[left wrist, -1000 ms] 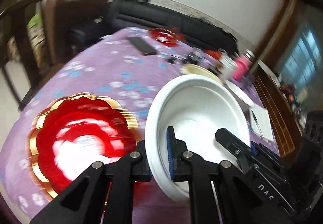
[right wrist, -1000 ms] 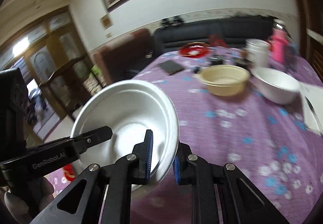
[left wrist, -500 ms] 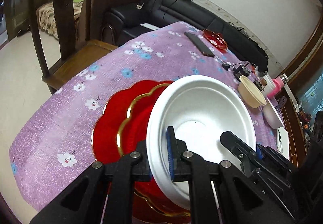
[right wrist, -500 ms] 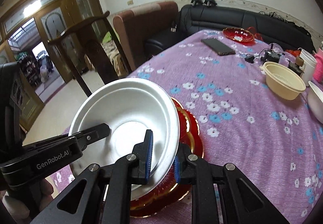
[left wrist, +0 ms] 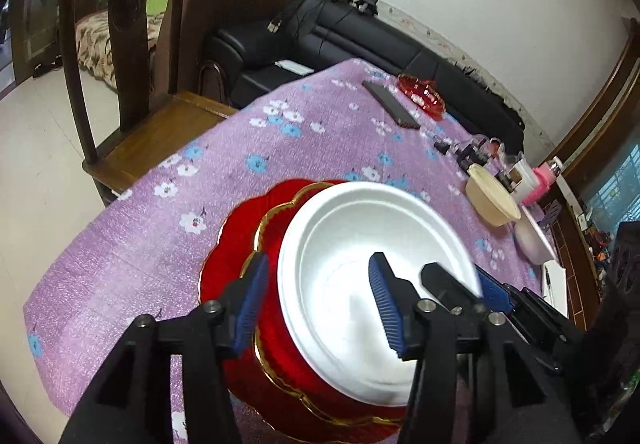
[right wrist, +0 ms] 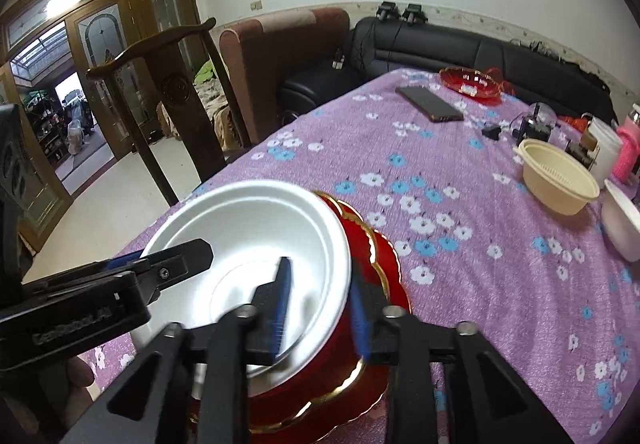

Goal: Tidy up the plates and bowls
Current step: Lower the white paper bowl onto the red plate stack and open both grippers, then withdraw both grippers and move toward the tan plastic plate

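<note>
Left wrist view first: the white bowl (left wrist: 360, 284) now sits on the stack of red gold-rimmed plates (left wrist: 248, 256) near the close edge of the surface (left wrist: 132, 244), which has a purple flowered cloth over it. A second ago the bowl was up in the air with both claws clamped on opposite sides of its rim, and the plates were just a red blur off to the side. Half a second ago it was over the plates but still pinched.

Now the left claw (left wrist: 316, 296) is opening. Its blue pads have spread so the rim passes between them with a clear gap on each side, one finger inside the bowl and one outside over the red plates. So it's let go.

Right wrist view, same story: the right claw (right wrist: 320, 304) is opening too, a bit motion-blurred. One finger is inside the bowl (right wrist: 256, 240), the other outside against the red plates (right wrist: 376, 256). The pads don't look pressed on the rim anymore.

Each claw shows up in the other's camera, across the bowl from it.

Everything further back looks unchanged over the last half second: the cream bowl (right wrist: 560, 179), another white bowl (right wrist: 620, 224) by the right edge, a dark phone (right wrist: 430, 103) and a small red dish (right wrist: 470, 81) at the far end.
</note>
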`<state>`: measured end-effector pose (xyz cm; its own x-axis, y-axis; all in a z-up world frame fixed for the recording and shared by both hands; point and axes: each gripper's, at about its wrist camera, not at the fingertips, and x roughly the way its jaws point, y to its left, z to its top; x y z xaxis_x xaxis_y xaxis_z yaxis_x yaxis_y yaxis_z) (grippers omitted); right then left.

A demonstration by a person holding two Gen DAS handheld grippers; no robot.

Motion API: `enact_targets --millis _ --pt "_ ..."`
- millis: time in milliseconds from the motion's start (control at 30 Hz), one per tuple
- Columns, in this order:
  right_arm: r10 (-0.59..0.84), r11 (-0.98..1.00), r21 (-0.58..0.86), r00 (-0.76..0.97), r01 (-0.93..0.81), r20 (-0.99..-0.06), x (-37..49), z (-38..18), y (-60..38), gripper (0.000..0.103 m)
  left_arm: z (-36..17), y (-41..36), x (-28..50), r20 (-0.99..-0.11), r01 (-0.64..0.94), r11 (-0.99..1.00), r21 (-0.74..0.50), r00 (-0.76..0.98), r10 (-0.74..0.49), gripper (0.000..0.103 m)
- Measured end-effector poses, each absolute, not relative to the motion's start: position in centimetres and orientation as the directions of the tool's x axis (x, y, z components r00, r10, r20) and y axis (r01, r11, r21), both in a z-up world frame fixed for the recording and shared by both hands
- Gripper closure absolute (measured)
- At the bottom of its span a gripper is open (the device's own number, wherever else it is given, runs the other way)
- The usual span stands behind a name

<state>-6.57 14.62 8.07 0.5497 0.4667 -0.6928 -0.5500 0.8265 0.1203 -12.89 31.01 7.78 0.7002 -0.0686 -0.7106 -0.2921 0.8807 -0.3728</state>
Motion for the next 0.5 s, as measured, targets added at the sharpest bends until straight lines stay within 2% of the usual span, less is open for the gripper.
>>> enact_targets --millis 33,67,200,333,500 --pt "0.471 0.826 0.122 0.556 -0.550 -0.685 -6.7 8.2 14.5 0.046 8.2 31.0 -13.2 -0.705 -0.299 0.882 -0.364 0.707 -0.052 0.048" --pt "0.477 0.825 0.125 0.562 -0.551 -0.676 -6.9 8.4 14.3 0.044 8.5 31.0 -13.5 -0.697 -0.305 0.881 -0.362 0.716 -0.038 0.045" --pt "0.496 0.827 0.135 0.595 -0.546 -0.632 -7.6 9.5 13.0 0.044 10.0 30.9 -14.8 -0.658 -0.323 0.876 -0.358 0.753 0.008 0.043" --pt "0.494 0.836 0.137 0.618 -0.532 -0.611 -7.9 10.1 11.5 0.040 11.4 30.0 -16.0 -0.621 -0.313 0.885 -0.344 0.783 0.036 0.027" --pt "0.475 0.859 0.157 0.641 -0.488 -0.604 -7.5 10.0 8.5 0.038 12.5 27.5 -16.5 -0.595 -0.258 0.915 -0.309 0.803 0.026 0.023"
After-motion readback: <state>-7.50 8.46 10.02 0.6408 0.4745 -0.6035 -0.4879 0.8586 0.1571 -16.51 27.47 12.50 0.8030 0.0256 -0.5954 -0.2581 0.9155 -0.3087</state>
